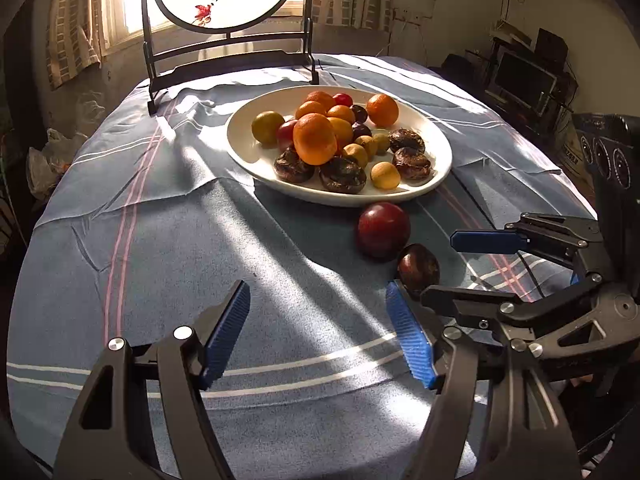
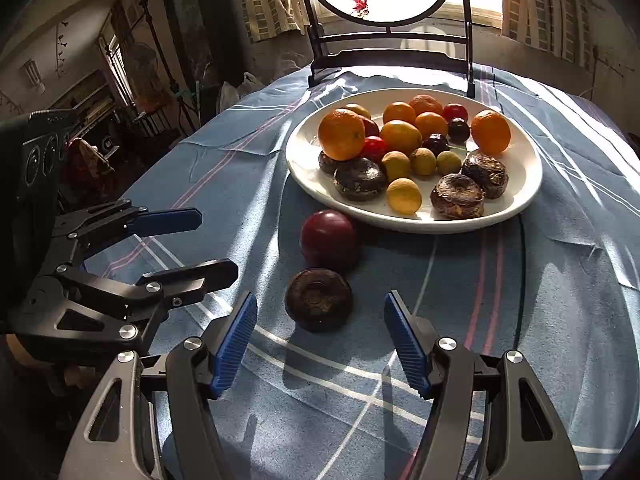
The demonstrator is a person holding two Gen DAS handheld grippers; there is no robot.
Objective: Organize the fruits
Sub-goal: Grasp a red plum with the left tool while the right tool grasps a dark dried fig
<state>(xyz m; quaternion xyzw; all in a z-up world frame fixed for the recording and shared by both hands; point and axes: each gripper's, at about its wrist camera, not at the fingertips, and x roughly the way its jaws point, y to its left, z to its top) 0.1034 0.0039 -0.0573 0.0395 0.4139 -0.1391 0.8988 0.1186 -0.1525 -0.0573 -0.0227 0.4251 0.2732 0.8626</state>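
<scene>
Tablecloth, blue with white and pink stripes, covers the round table in both wrist views. Left wrist view, left to right: a dark wooden stand carrying a round painted screen rises at 12 o'clock before the bright window; the white oval plate sits just right of centre, heaped with fruit. On the plate, a yellow-green fruit lies at its 9 o'clock, a large orange rests atop the pile, dark wrinkled water chestnuts line the near rim, and a second orange lies at 1 o'clock. Off the plate, at its 6 o'clock, a red plum rests on the cloth close to the rim; a loose water chestnut lies just beside the plum, nearer the camera. The left gripper hangs above bare cloth, its blue-padded fingers apart with nothing between them. The right gripper enters at 3 o'clock, its fingers likewise apart and holding nothing.

Right wrist view, left to right: the left gripper enters at 9 o'clock; the right gripper frames the loose water chestnut, which lies flat just beyond its spread fingertips, untouched. The plum lies beyond that, and the plate at 1 o'clock.
</scene>
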